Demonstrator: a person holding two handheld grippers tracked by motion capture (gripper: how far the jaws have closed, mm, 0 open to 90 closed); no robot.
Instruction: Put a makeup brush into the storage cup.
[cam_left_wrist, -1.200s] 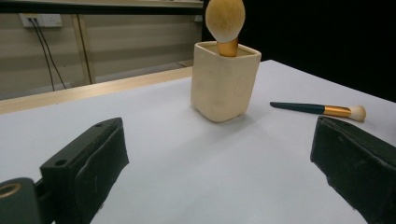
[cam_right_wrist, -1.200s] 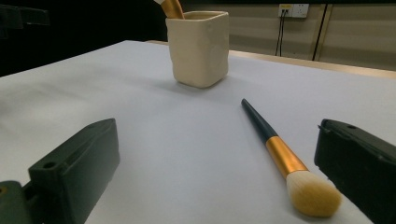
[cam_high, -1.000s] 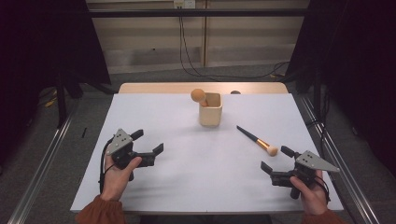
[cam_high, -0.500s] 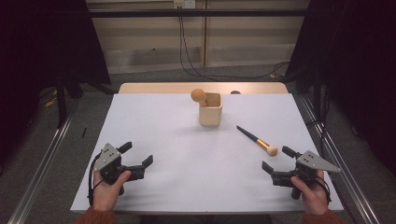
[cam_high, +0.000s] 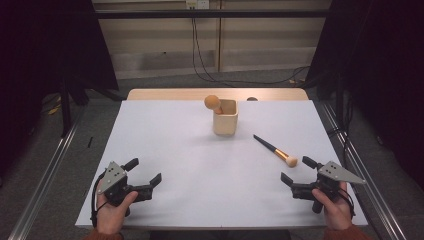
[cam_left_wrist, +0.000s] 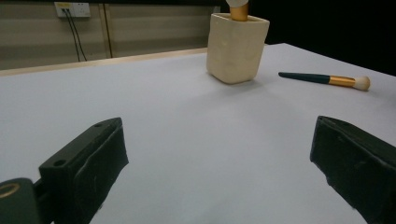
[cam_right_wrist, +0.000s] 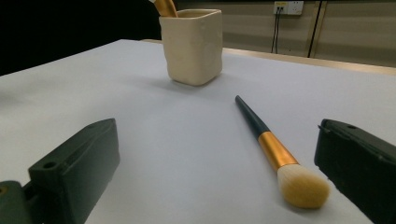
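A cream square cup (cam_high: 225, 117) (cam_left_wrist: 236, 47) (cam_right_wrist: 191, 45) stands at the far middle of the white table (cam_high: 200, 150), with a round-headed brush (cam_high: 213, 103) leaning out of it. A second brush (cam_high: 276, 150) (cam_left_wrist: 327, 80) (cam_right_wrist: 275, 150) with a dark handle, gold ferrule and pale bristles lies flat to the cup's right. My right gripper (cam_high: 296, 170) (cam_right_wrist: 219, 177) is open near the front right edge, with the bristle end just ahead of its jaws. My left gripper (cam_high: 145, 171) (cam_left_wrist: 219, 172) is open at the front left, with nothing between its jaws.
A wooden strip (cam_high: 170, 94) borders the table's far edge. Metal rails (cam_high: 45, 170) run along both sides on the grey floor. Cables (cam_high: 200, 50) hang down the back wall below a socket. Black curtains close off both sides.
My left gripper has drawn back toward the front left edge of the table, still open. The right gripper and both brushes have stayed in place.
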